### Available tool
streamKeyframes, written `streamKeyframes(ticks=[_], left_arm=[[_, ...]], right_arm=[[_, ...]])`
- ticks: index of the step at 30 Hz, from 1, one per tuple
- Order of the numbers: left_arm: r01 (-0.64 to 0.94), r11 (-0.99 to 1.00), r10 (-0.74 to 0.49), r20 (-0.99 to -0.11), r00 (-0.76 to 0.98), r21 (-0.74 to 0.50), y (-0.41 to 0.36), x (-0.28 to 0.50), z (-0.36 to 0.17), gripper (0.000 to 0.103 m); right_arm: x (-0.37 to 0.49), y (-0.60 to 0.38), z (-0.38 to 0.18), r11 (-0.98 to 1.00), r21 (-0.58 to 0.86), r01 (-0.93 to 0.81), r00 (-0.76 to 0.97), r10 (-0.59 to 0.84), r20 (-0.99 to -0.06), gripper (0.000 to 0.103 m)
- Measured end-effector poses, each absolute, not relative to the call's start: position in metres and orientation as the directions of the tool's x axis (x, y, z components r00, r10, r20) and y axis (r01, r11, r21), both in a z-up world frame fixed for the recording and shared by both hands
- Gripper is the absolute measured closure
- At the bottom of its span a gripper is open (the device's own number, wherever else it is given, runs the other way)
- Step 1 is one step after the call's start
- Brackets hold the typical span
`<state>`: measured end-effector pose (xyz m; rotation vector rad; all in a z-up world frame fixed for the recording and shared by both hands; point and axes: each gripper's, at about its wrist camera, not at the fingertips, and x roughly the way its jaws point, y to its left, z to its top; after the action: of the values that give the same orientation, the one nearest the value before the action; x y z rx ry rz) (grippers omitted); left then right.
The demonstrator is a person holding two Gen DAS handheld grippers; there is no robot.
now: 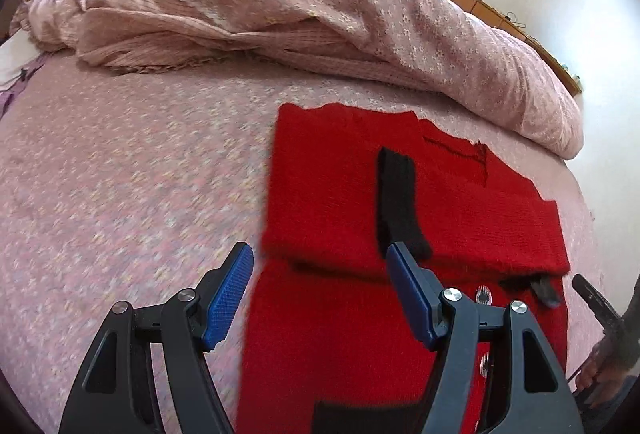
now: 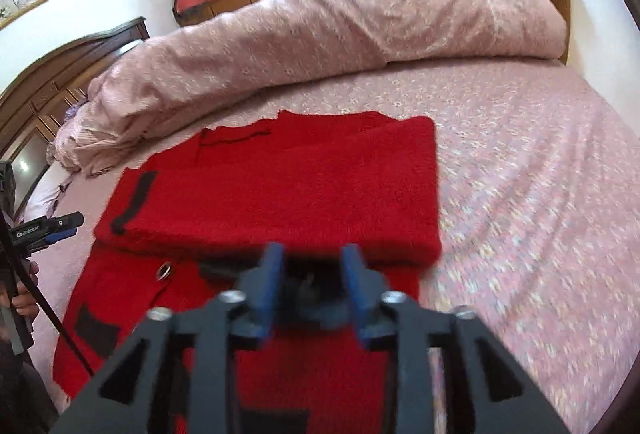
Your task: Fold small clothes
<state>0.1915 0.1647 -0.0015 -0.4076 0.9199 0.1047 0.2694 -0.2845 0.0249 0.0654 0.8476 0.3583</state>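
Handling red sweater (image 2: pixel 280 193) calls for pinching folded edge, lower centre: likely soft, light, floppy knit. Fuzzy red, black trim, metal ring. Lies mid-frame on pink bed (image 2: pixel 520 173), far half folded over. Left gripper (image 1: pixel 320 254) spread wide, empty. Right gripper (image 2: pixel 314 254) parted, holding nothing. Quilt (image 2: pixel 320 33) bunched upper frame.

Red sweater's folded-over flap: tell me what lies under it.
Under the folded flap lies the red sweater's own lower layer, with a metal eyelet and black patch exposed. Anything deeper beneath the flap is covered.
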Motion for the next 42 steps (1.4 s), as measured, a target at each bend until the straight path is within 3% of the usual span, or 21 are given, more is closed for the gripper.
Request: streamKeyframes(ticks=[4, 5, 12, 18, 24, 30, 34, 39, 42], left_arm=[[-0.225, 0.94, -0.072, -0.795, 0.603, -0.255, 0.159, 0.163, -0.002, 0.039], [-0.215, 0.95, -0.057, -0.803, 0.594, -0.226, 0.157, 0.154, -0.003, 0.039], [-0.148, 0.978, -0.05, -0.852, 0.521, -0.148, 0.148, 0.091, -0.03, 0.039], [-0.149, 0.967, -0.119, -0.879, 0.463, -0.209, 0.149, 0.044, -0.048, 0.039], [-0.137, 0.941, -0.215, -0.861, 0.461, -0.308, 0.135, 0.031, -0.047, 0.039], [-0.132, 0.951, -0.191, -0.867, 0.461, -0.279, 0.121, 0.027, -0.05, 0.038], [-0.128, 0.949, -0.202, -0.864, 0.461, -0.289, 0.12, 0.024, -0.052, 0.038], [-0.151, 0.904, -0.293, -0.837, 0.462, -0.4, 0.132, 0.018, -0.052, 0.038], [-0.176, 0.851, -0.37, -0.804, 0.466, -0.494, 0.145, 0.013, -0.054, 0.038]], right_arm=[[0.226, -0.3, 0.03, 0.942, 0.162, -0.295, 0.672, 0.325, -0.665, 0.014], [0.219, -0.305, 0.03, 0.939, 0.169, -0.3, 0.664, 0.333, -0.669, 0.013], [0.175, -0.367, 0.015, 0.907, 0.365, -0.211, 0.594, 0.415, -0.689, 0.013], [0.143, -0.406, -0.007, 0.873, 0.466, -0.145, 0.551, 0.463, -0.694, 0.013], [0.127, -0.391, -0.017, 0.909, 0.364, -0.203, 0.512, 0.415, -0.752, 0.012], [0.117, -0.373, -0.027, 0.814, 0.526, -0.246, 0.428, 0.578, -0.695, 0.012], [0.109, -0.367, -0.03, 0.791, 0.563, -0.239, 0.421, 0.607, -0.674, 0.012], [0.108, -0.378, -0.035, 0.727, 0.661, -0.185, 0.41, 0.668, -0.621, 0.014], [0.106, -0.378, -0.039, 0.705, 0.687, -0.175, 0.392, 0.69, -0.608, 0.025]])
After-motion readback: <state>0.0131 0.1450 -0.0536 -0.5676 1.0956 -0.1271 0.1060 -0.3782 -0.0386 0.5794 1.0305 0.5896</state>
